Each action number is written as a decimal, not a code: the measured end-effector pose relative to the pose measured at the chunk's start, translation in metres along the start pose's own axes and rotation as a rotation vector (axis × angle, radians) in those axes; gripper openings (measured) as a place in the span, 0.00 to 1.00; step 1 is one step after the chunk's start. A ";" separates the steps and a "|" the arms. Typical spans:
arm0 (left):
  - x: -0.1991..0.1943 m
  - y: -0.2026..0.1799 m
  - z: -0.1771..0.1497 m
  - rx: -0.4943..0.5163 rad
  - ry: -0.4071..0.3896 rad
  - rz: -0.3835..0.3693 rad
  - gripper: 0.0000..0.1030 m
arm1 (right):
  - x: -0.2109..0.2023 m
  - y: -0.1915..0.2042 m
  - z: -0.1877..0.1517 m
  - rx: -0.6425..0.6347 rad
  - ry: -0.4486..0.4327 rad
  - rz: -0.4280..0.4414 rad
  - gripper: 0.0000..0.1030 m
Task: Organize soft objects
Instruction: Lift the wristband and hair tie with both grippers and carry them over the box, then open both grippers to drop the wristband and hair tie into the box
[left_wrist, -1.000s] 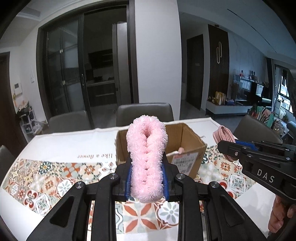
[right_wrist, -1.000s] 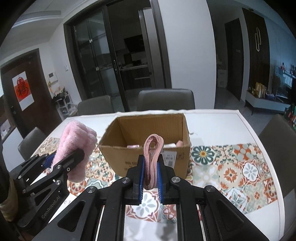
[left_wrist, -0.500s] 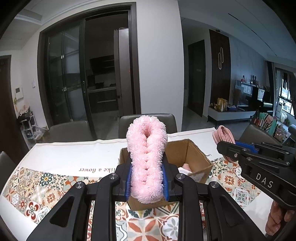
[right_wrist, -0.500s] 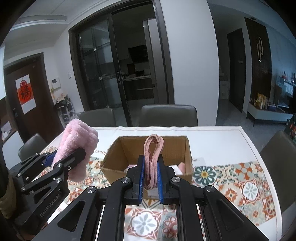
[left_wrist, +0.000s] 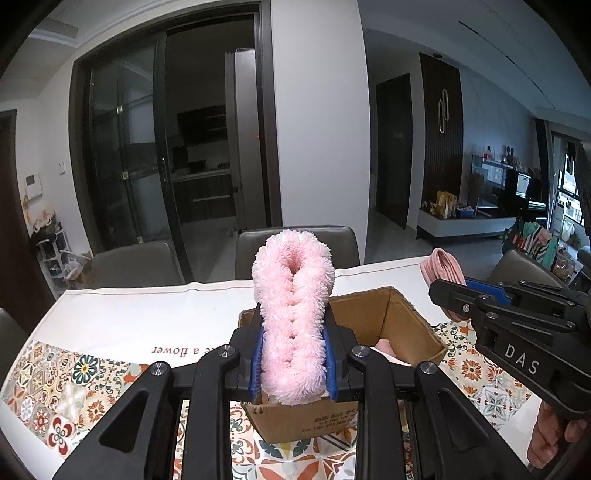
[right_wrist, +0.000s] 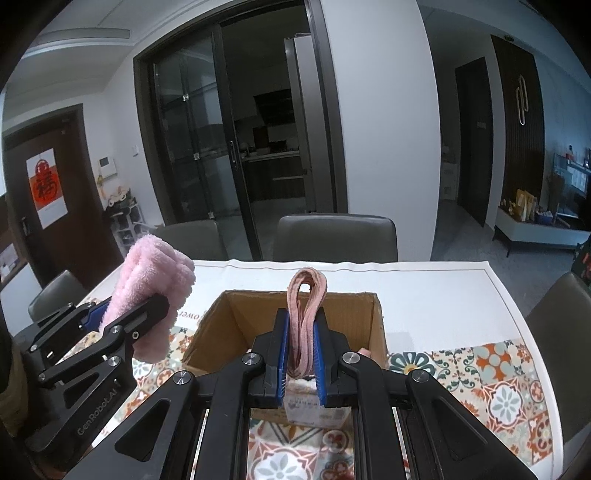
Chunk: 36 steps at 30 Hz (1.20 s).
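My left gripper (left_wrist: 293, 325) is shut on a fluffy pink scrunchie-like band (left_wrist: 293, 310) that stands upright between its blue pads. My right gripper (right_wrist: 301, 325) is shut on a thin dusty-pink fabric band (right_wrist: 306, 306), folded into a loop. Both hang above the near side of an open cardboard box (right_wrist: 236, 314) on the table; the same box (left_wrist: 406, 325) shows behind the fluffy band in the left wrist view. Pink soft items (left_wrist: 386, 347) lie inside the box. Each gripper appears in the other's view: the left one (right_wrist: 147, 314) and the right one (left_wrist: 448, 291).
The table carries a white cloth (left_wrist: 147, 317) with a patterned tile band (right_wrist: 498, 373). Grey chairs (right_wrist: 336, 240) stand at the far side, and one (right_wrist: 561, 350) at the right. A hand (left_wrist: 550, 432) holds the right gripper's handle.
Both grippers have advanced toward the box and risen a little. The box now sits lower and closer in both views, with its inside more visible. Both grips are unchanged.
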<state>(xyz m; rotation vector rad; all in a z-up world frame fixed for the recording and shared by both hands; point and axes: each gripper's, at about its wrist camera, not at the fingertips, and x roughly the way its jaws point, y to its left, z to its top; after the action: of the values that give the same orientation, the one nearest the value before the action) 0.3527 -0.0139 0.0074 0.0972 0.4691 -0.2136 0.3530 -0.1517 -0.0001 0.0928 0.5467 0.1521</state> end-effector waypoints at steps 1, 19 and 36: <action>0.004 -0.001 0.000 -0.003 0.007 -0.003 0.25 | 0.004 -0.001 0.001 0.000 0.005 0.001 0.13; 0.086 0.001 -0.015 -0.005 0.176 -0.024 0.26 | 0.079 -0.018 -0.005 -0.008 0.137 -0.023 0.13; 0.119 -0.001 -0.030 0.012 0.262 -0.026 0.57 | 0.122 -0.027 -0.017 -0.015 0.228 -0.044 0.32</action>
<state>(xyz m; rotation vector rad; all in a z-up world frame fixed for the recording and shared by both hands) 0.4427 -0.0319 -0.0736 0.1319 0.7298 -0.2306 0.4499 -0.1569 -0.0798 0.0487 0.7742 0.1250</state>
